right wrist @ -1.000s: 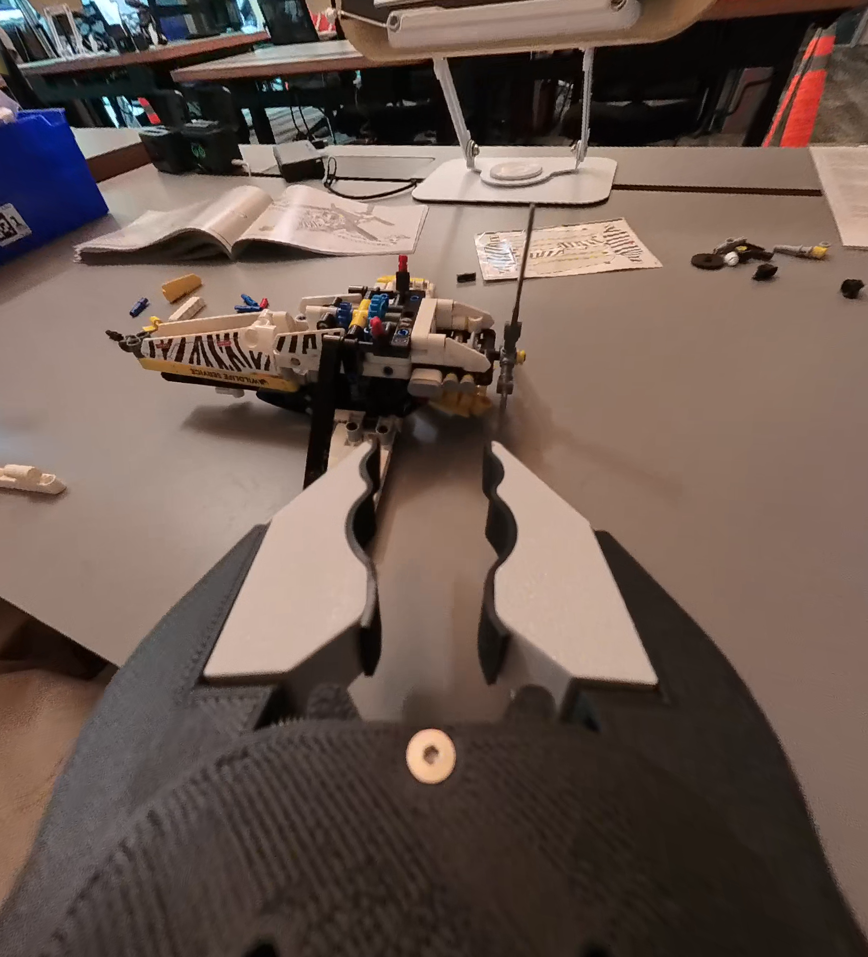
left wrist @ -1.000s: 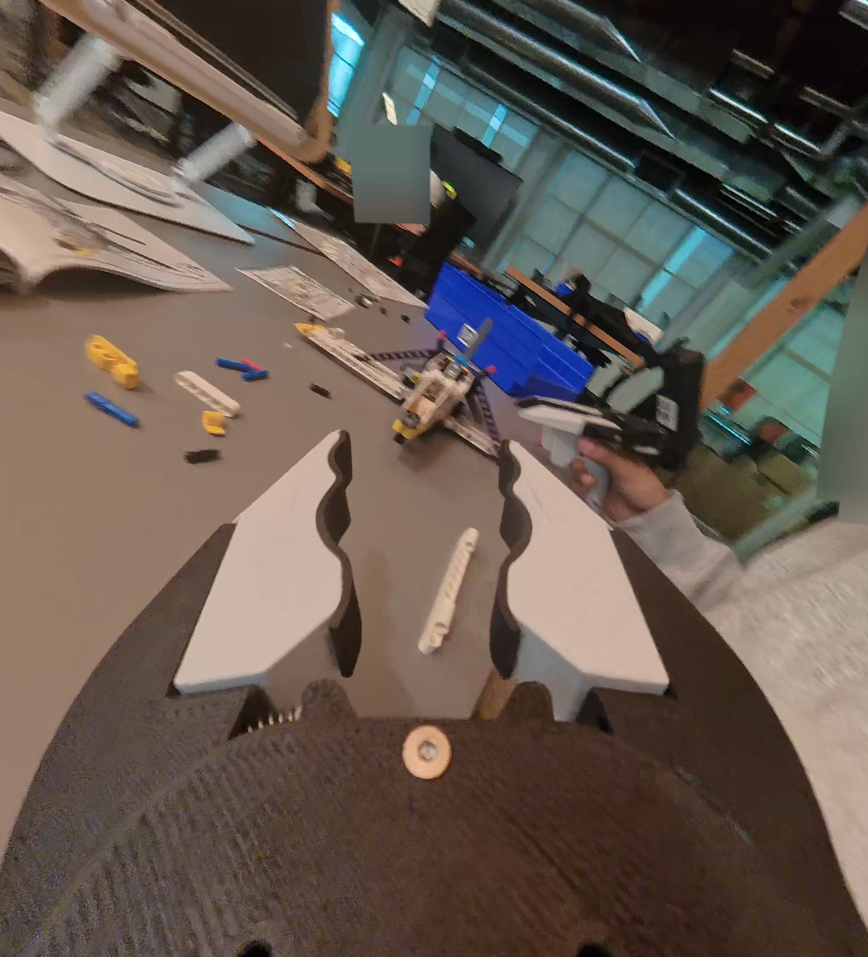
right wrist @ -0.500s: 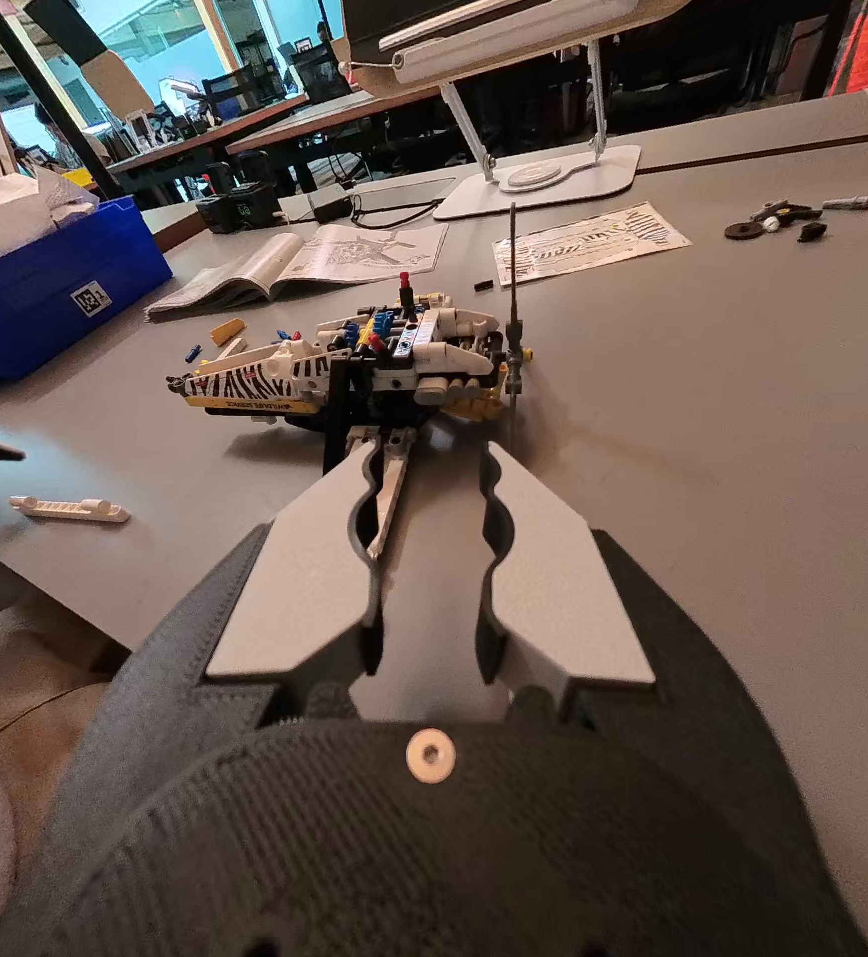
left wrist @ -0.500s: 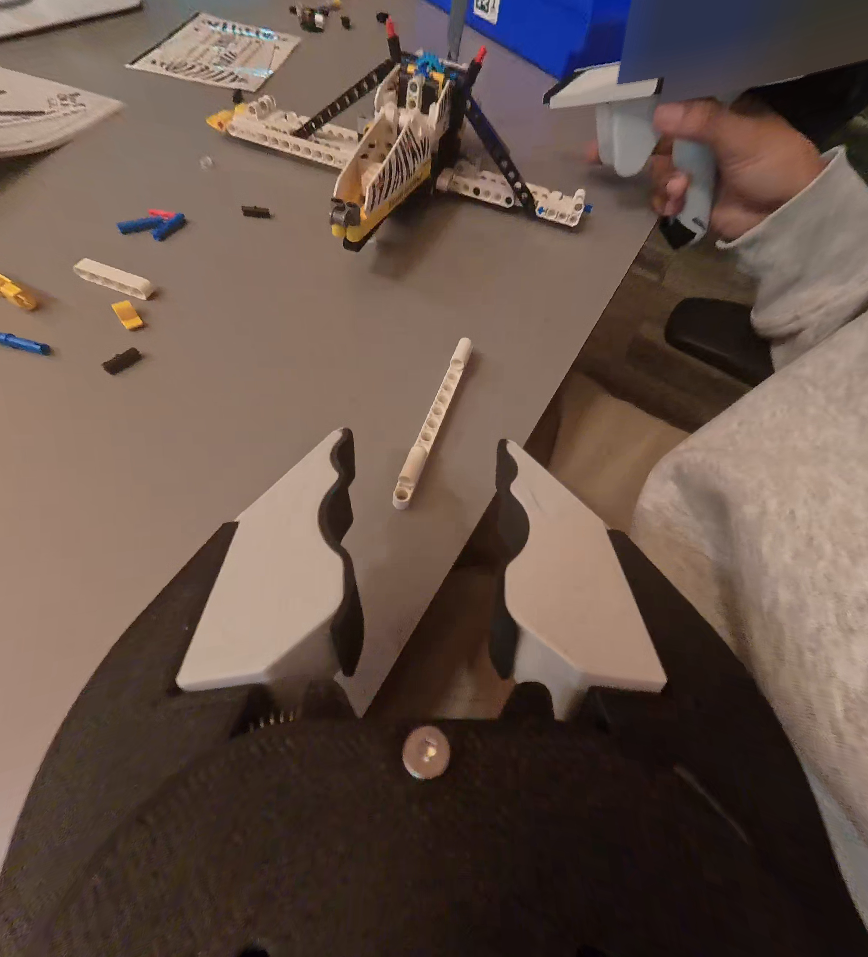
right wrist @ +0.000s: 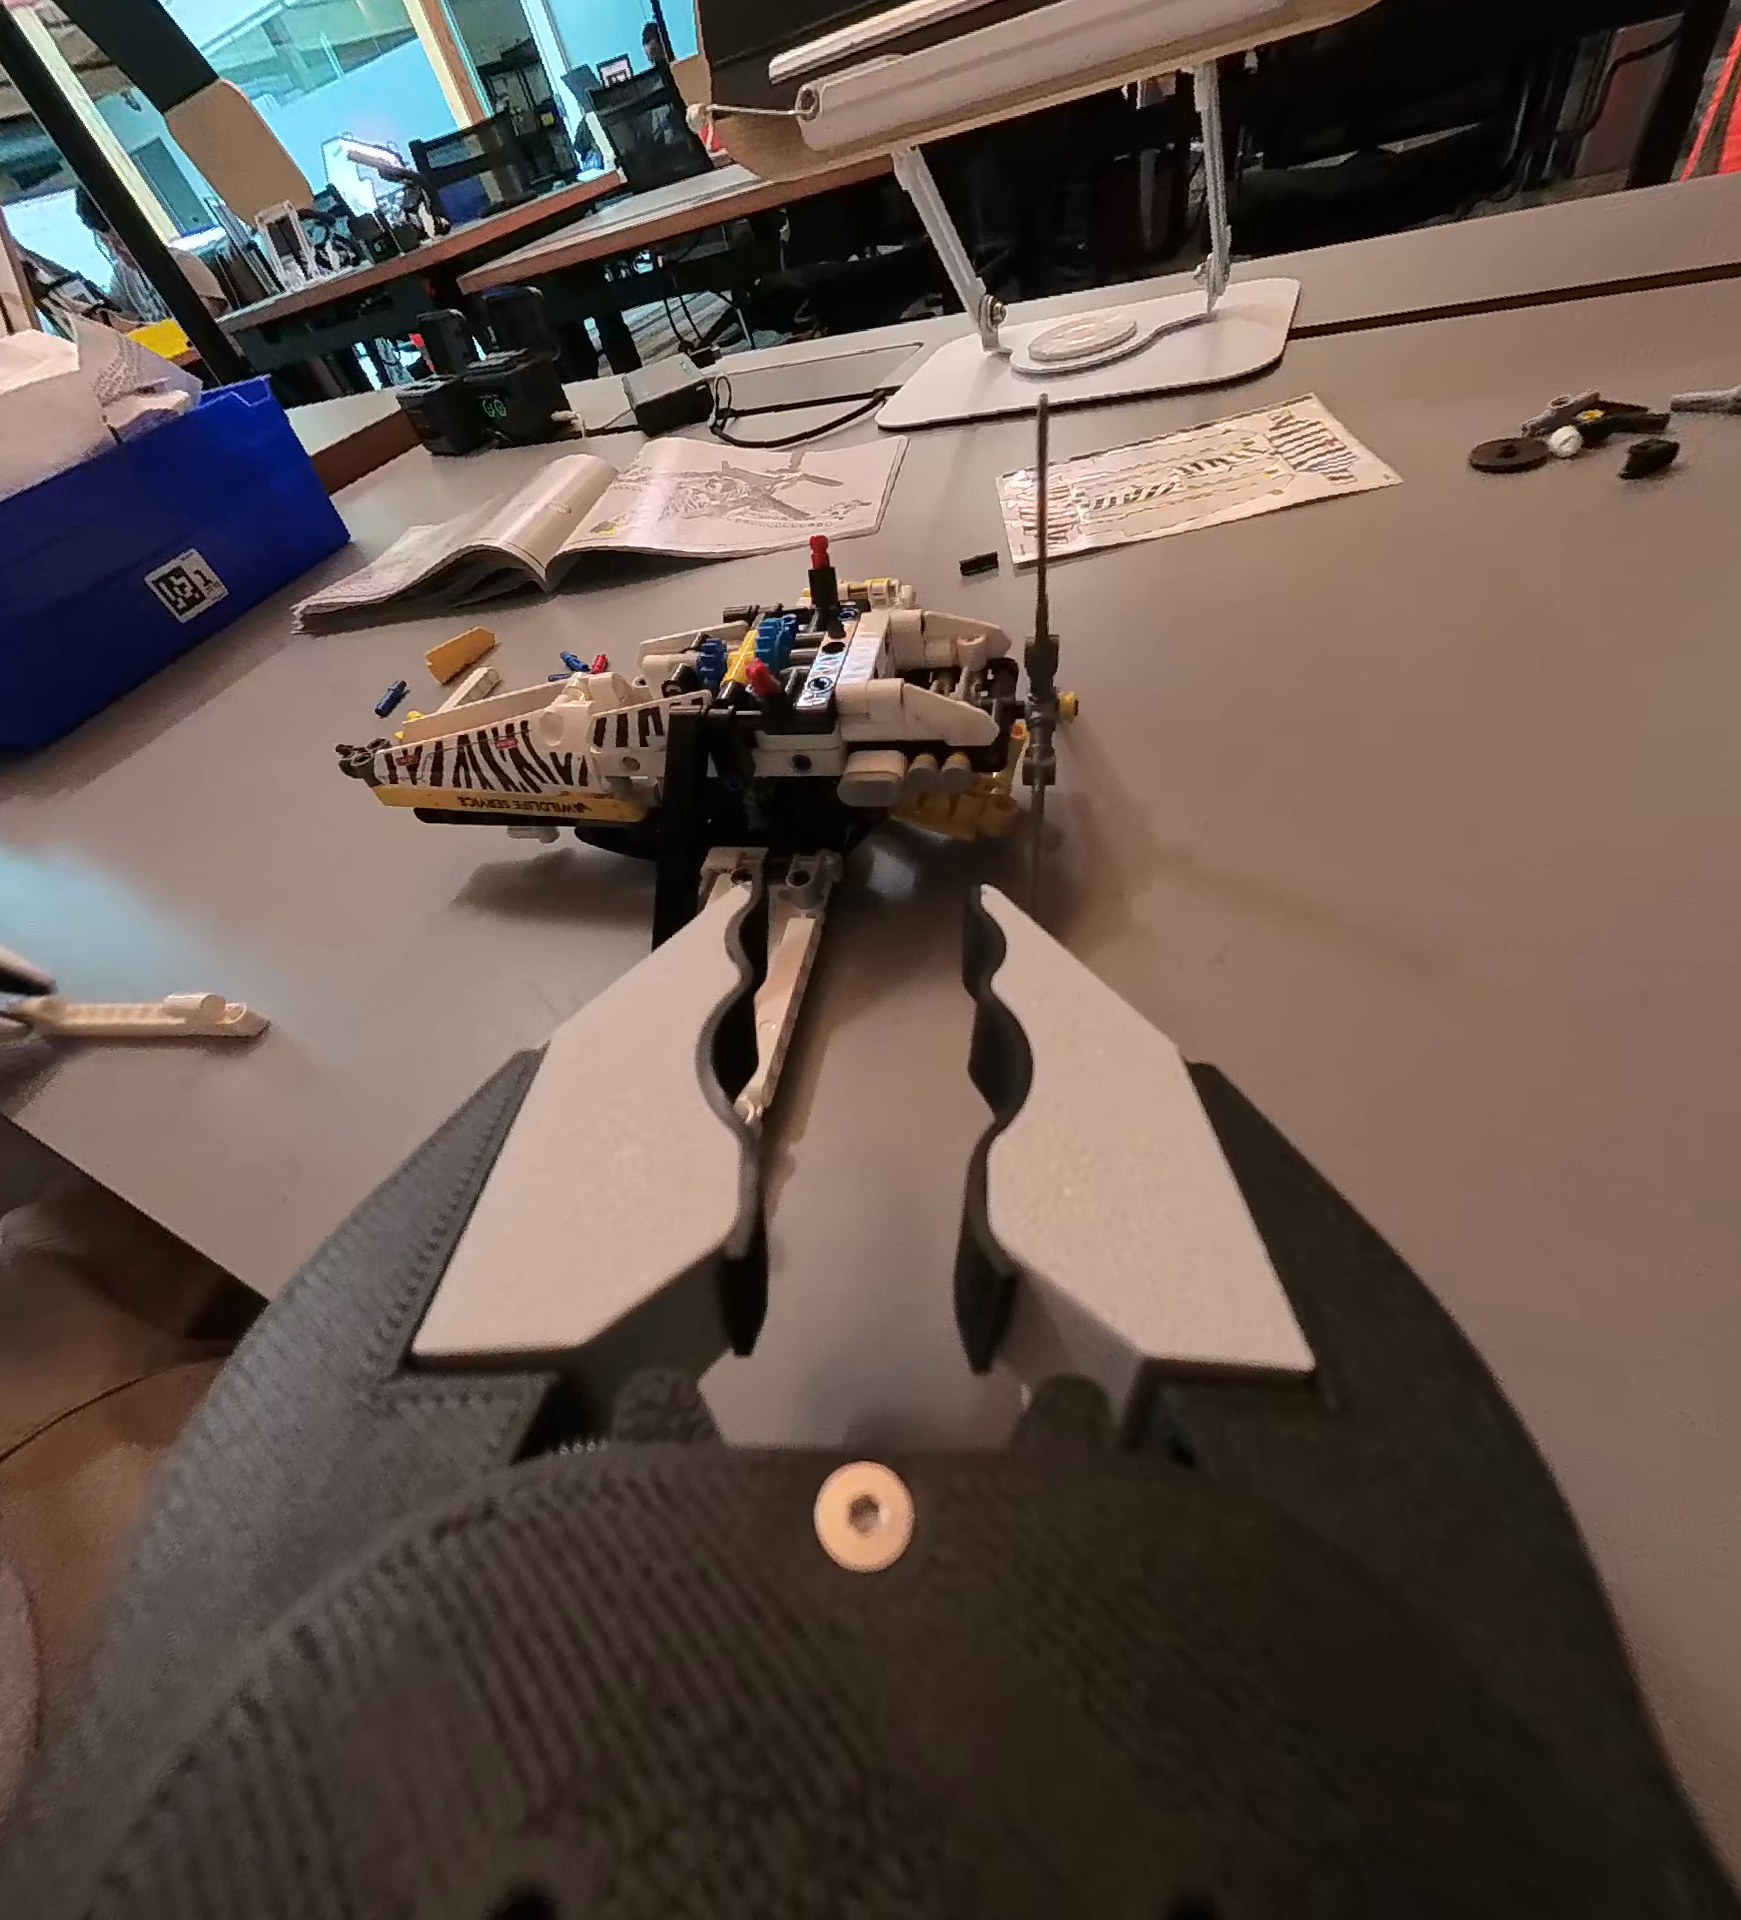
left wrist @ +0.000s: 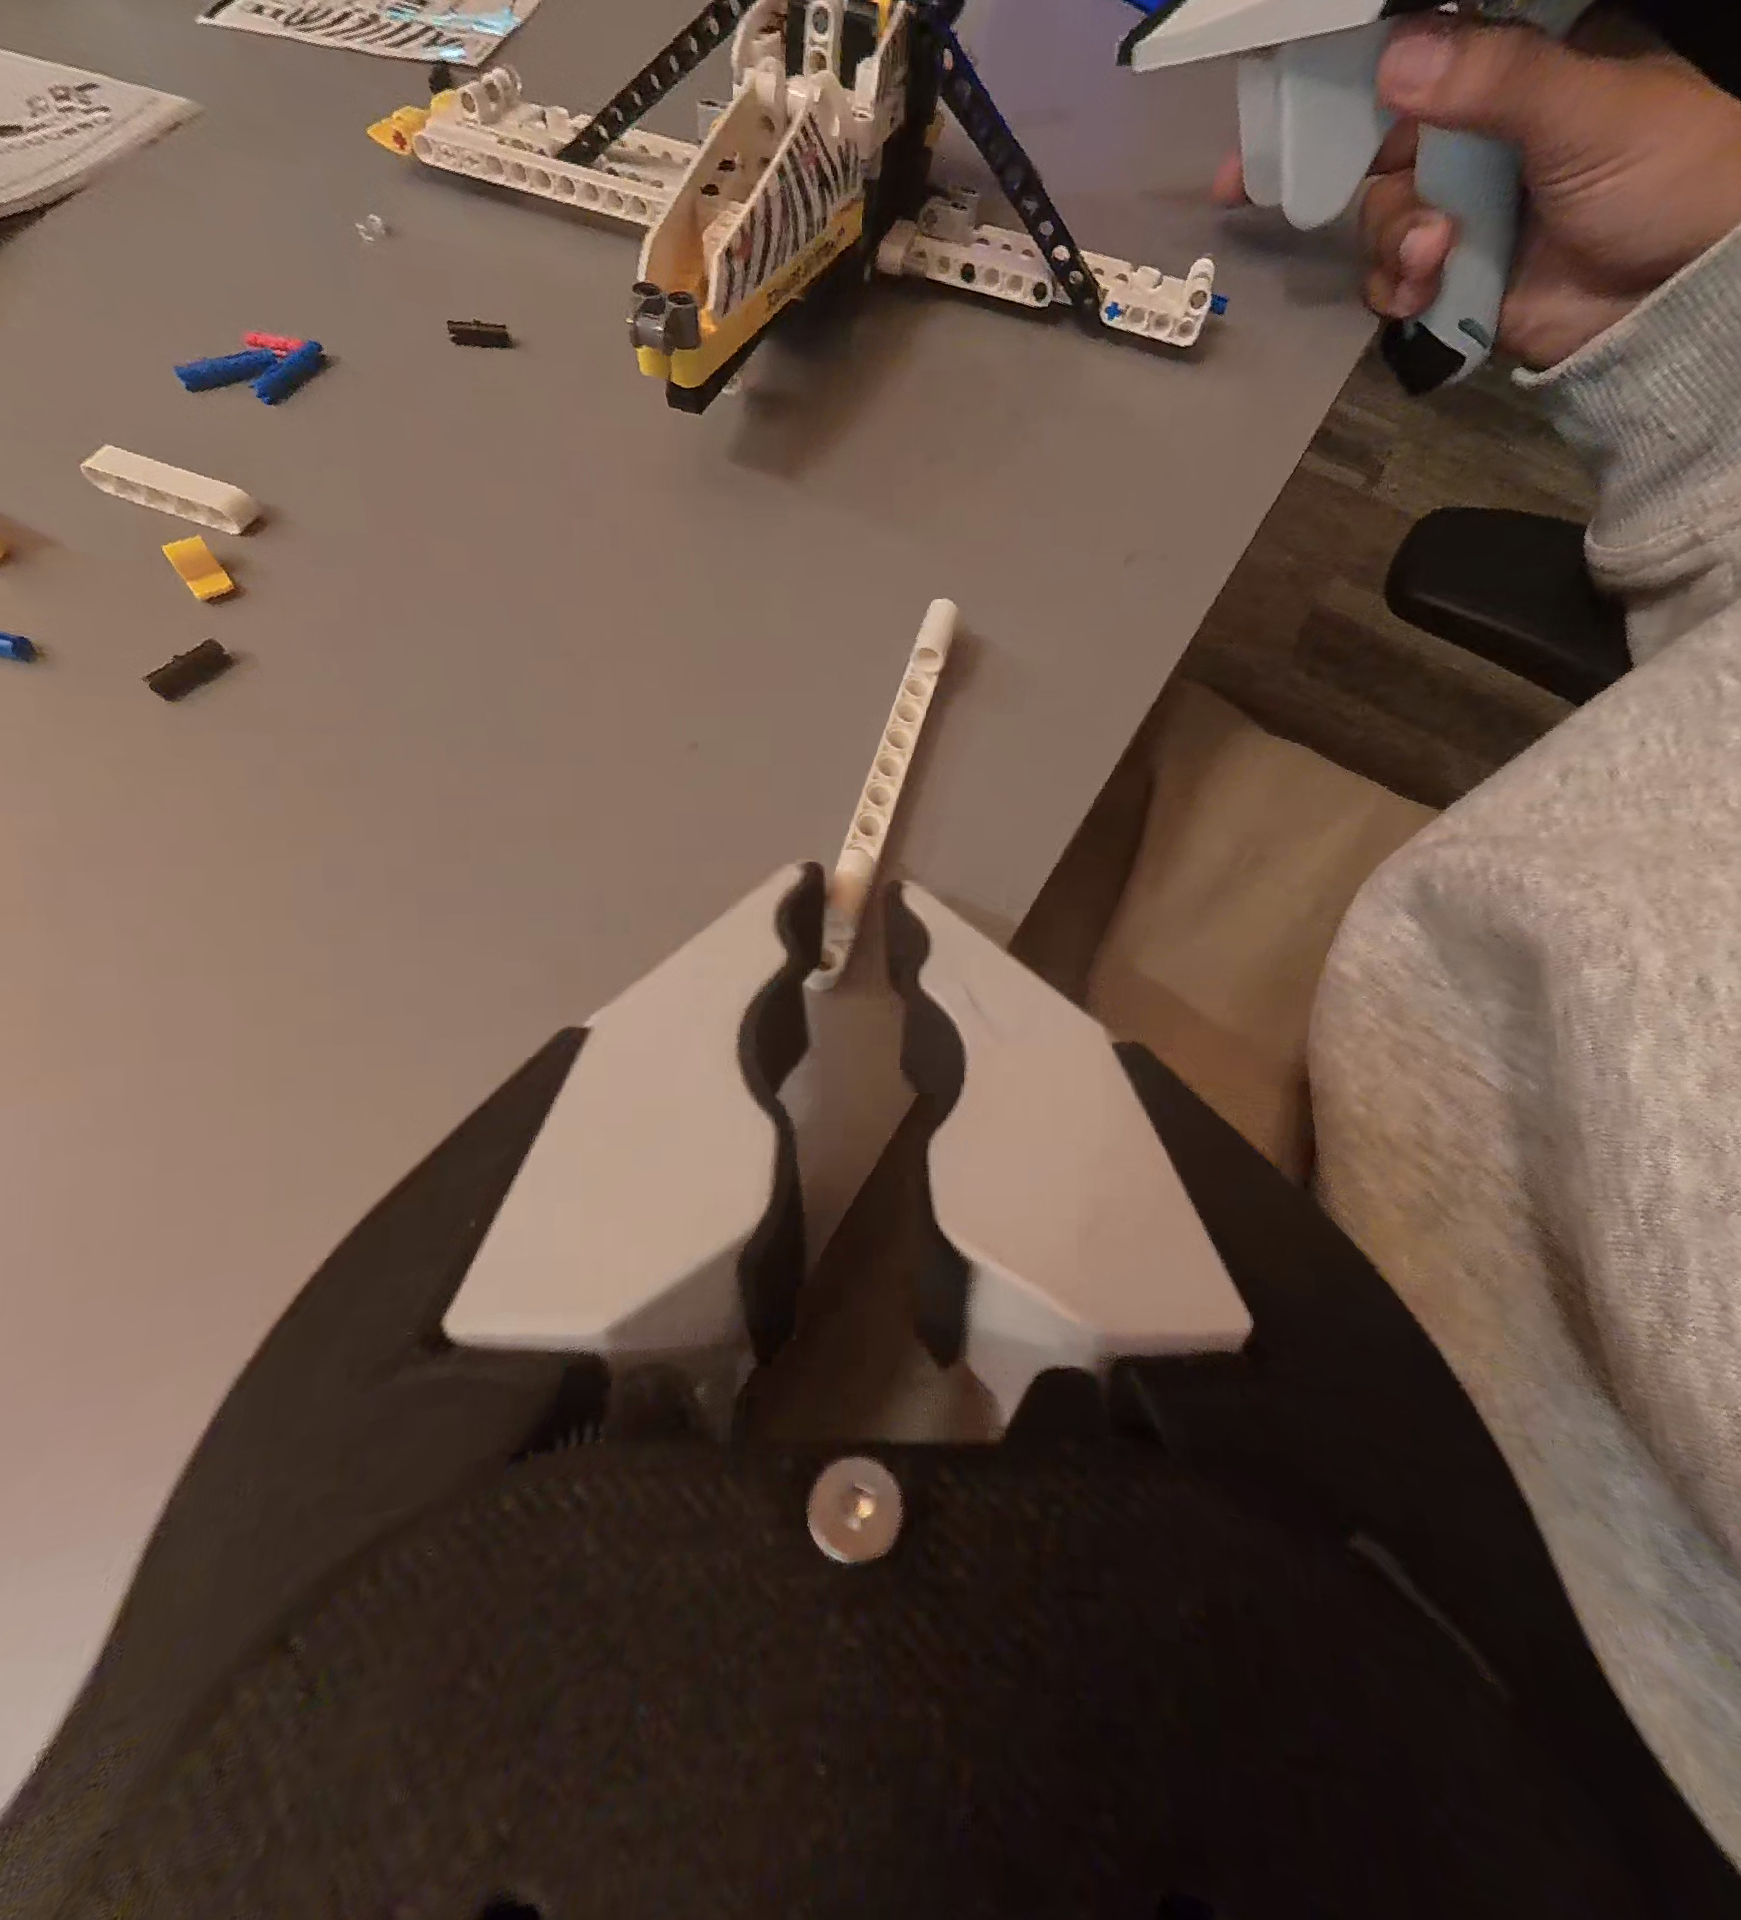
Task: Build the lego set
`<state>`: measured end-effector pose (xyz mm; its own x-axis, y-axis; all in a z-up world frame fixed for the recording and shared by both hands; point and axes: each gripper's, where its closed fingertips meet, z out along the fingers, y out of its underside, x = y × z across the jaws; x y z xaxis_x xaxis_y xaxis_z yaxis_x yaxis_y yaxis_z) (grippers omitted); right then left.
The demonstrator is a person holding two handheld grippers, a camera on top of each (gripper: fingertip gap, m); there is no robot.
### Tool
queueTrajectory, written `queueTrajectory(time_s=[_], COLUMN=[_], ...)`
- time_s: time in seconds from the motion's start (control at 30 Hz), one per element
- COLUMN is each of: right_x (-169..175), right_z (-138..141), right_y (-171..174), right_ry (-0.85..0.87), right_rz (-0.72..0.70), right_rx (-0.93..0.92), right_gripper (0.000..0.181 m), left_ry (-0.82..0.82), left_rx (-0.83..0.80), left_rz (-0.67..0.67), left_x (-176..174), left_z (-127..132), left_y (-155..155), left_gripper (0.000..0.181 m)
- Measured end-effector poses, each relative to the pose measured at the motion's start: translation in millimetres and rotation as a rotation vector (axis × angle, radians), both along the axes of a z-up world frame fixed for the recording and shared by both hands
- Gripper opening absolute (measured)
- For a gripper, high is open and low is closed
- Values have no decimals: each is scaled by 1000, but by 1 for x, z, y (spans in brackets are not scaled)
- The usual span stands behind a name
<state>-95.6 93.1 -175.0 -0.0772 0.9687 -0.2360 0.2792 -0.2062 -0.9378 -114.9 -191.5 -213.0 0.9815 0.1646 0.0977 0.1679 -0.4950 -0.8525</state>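
- Lego aircraft model [right wrist: 741, 727], a half-built white, yellow and black body with zebra-striped panels, is seen mid-frame in the right wrist view, standing on the grey tabletop [right wrist: 1365, 831]; in the left wrist view it sits at the top centre.
- Long white lego beam with a row of holes [left wrist: 892, 748] lies near the table's edge, its long axis running away from the left gripper [left wrist: 845, 914] toward the upper right of that frame.
- The beam's near end is caught between the left gripper's tips, which are drawn almost together around it; whether it is already lifted clear of the table cannot be told.
- The right gripper [right wrist: 855, 925] is held with its jaws moderately apart and nothing gripped; a white strut of the model extends between them, close along the left-of-frame finger.
- By judgement, the beam is the left gripper's piece, and the model lies beyond its far end, nearer the right gripper.
- Loose blue, yellow, black and white pieces [left wrist: 170, 488] are scattered at the left of the left wrist view.
- An open instruction booklet [right wrist: 627, 509], a sticker sheet [right wrist: 1198, 478] and a blue plastic bin [right wrist: 97, 561] lie across the upper part of the right wrist view.
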Motion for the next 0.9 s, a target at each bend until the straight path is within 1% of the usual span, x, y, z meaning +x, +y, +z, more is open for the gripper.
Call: queueTrajectory(time_s=[0.03,0.13,0.2,0.3,0.4,0.47,0.53,0.63,0.77,0.83,0.9], right_x=[0,0,0,0,0,0,0,0,0,1,2], right_z=[0,0,0,0,0,0,0,0,1,2,3], right_y=[0,-1,-1,-1,-1,-1,-1,-1,-2,-2,-2], right_ry=[-1,-2,-2,-1,0,-1,-1,1,10,17,26], right_rz=[0,1,1,2,1,2,3,5,10,14,17], right_rx=[2,7,9,8,4,5,6,5,-4,-12,-23], right_gripper=[36,36,36,36,36,36,36,36,36,36,36], left_ry=[8,34,66,133,257,358,460,650,884,920,868], left_rx=[0,13,31,48,-6,-85,-192,-353,-583,-619,-608], left_rz=[-7,-1,43,159,257,281,282,255,177,137,107], left_x=[2,2,-5,-26,-43,-47,-47,-43,-35,-28,-20], left_z=[0,4,10,23,34,35,32,27,9,0,-8], left_y=[0,2,0,-9,-20,-23,-21,-10,11,24,34], left_gripper=[5,5,5,5,4,4,4,5,6,8,8])
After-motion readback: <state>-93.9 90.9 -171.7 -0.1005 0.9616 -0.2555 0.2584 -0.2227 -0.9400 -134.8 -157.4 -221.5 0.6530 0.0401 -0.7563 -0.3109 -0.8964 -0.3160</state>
